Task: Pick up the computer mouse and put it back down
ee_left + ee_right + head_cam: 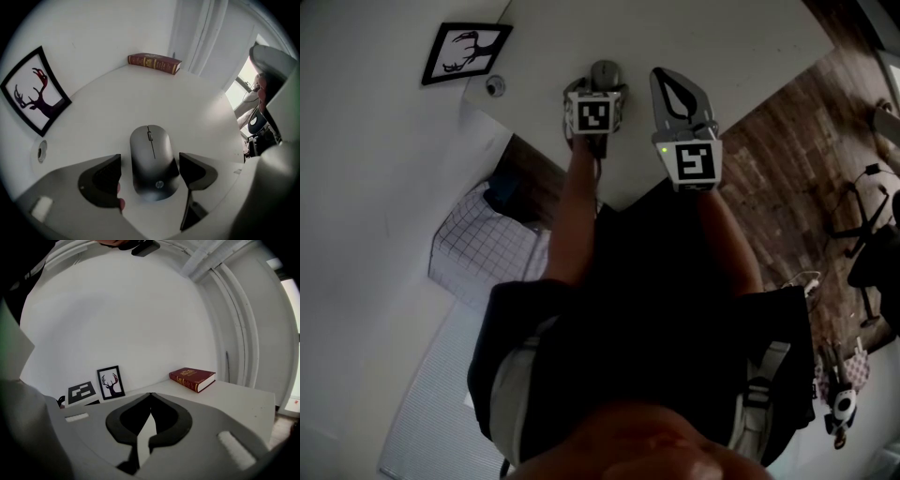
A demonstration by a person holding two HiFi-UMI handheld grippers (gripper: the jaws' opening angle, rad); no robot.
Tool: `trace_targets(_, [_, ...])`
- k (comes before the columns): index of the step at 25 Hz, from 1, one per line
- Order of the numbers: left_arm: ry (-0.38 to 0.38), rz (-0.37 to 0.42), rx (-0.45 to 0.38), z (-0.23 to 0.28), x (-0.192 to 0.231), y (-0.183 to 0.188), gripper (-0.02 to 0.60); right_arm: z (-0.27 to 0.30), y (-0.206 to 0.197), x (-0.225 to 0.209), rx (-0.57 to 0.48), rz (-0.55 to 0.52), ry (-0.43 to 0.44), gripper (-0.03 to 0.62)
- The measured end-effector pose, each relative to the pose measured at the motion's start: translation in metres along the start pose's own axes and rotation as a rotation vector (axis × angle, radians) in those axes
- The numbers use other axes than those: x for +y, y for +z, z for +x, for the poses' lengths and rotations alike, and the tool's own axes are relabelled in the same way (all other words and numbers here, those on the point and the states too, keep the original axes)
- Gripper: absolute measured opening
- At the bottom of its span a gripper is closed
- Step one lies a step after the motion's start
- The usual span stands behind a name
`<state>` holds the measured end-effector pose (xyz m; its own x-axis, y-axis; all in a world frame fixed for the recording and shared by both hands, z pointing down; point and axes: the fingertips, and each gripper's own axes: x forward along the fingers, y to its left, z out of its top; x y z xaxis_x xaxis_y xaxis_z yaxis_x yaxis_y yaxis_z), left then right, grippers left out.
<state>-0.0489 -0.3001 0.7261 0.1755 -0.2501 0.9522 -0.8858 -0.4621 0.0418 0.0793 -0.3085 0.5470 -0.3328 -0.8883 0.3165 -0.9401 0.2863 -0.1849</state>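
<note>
Progress is hard to fix: the computer mouse (pixel 605 71) lies on the white table (pixel 722 47), and the pictures alone do not show whether the lift is already done or not yet begun.

At the far left, the framed deer picture (pixel 35 91) stands against the wall. Just beside it, a small round fitting (pixel 42 151) sits in the table top. Neither belongs to the task.

Next comes your left gripper (pixel 150 158), pointing steeply down over the mouse. Its 2 jaws stand wide apart, 1 on each side of the mouse body, low near the table. On the left side a clear strip of table shows between pad and mouse. On the right side the gap is very thin, and I cannot tell if there is contact. No squeeze is visible, so I judge the mouse free, lying flat with its wheel end away from you.

To the right, your right gripper (pixel 150 397) hangs above the table with its jaws closed together and nothing between them. It has no part here.

Farther back, a red book (pixel 193 378) lies well apart from the mouse.

If the lift is still to do, you must close, raise and set down. If it is done, you need only withdraw.
</note>
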Motion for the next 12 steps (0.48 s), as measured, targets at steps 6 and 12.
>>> trace_targets(6, [-0.003,0.025,-0.022,-0.002,-0.012,0.004,0.309,0.002,0.001,0.001,-0.005,-0.001,-0.001,0.014])
trace_targets(12, [-0.017,0.011,-0.031,-0.002,-0.012,0.001,0.304,0.002,-0.002,0.003,0.001,0.001,-0.008,0.014])
